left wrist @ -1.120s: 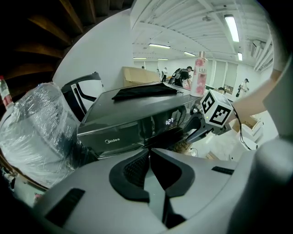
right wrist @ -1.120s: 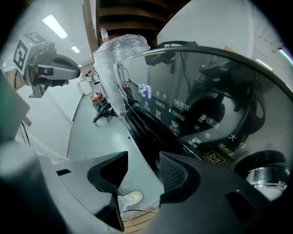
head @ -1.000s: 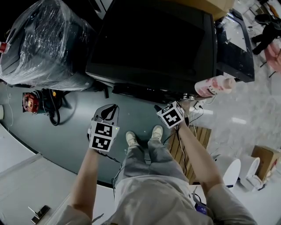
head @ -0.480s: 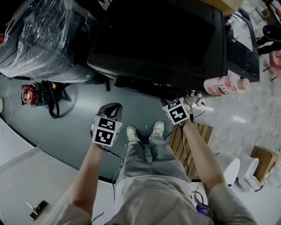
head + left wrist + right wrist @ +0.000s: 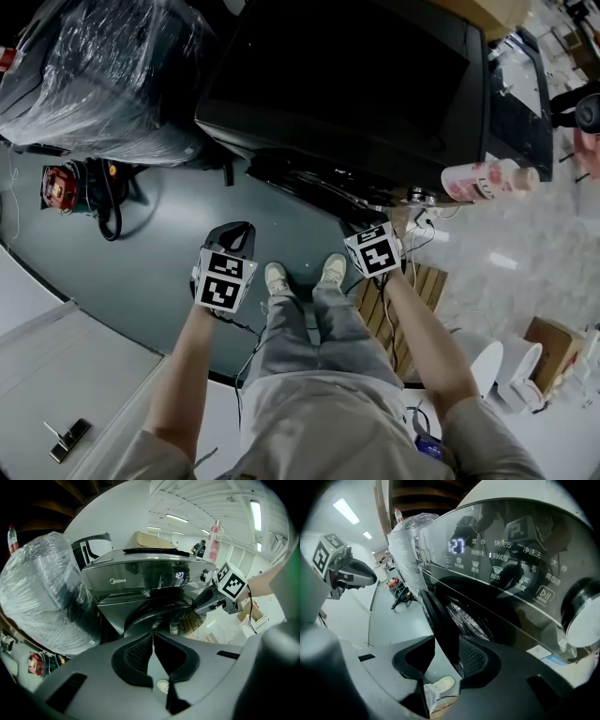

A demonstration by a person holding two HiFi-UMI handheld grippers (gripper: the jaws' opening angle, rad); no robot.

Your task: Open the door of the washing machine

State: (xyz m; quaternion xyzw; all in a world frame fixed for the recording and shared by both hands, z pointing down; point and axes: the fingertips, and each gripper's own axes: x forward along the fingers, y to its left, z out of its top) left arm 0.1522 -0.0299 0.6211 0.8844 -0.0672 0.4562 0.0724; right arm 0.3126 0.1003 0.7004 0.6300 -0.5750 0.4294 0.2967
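Note:
The black washing machine (image 5: 337,84) fills the top of the head view, its round door (image 5: 309,183) facing the person. In the right gripper view the door's dark rim (image 5: 436,616) runs between the jaws of my right gripper (image 5: 446,641). The jaws are closing on it, and floor still shows beside the left pad (image 5: 415,660). In the head view my right gripper (image 5: 354,227) is at the door's right edge. My left gripper (image 5: 234,230) hangs over the floor left of the door. Its pads meet at the tips (image 5: 152,637), shut on nothing.
A plastic-wrapped appliance (image 5: 94,75) stands left of the machine. A pink bottle (image 5: 487,178) lies at its right corner. A red tool with cables (image 5: 66,187) lies on the floor at left. A wooden slatted board (image 5: 412,291) lies by the person's shoes (image 5: 277,278).
The right gripper has dropped a little and closed in on the door's edge. The left gripper has sunk slightly over the floor.

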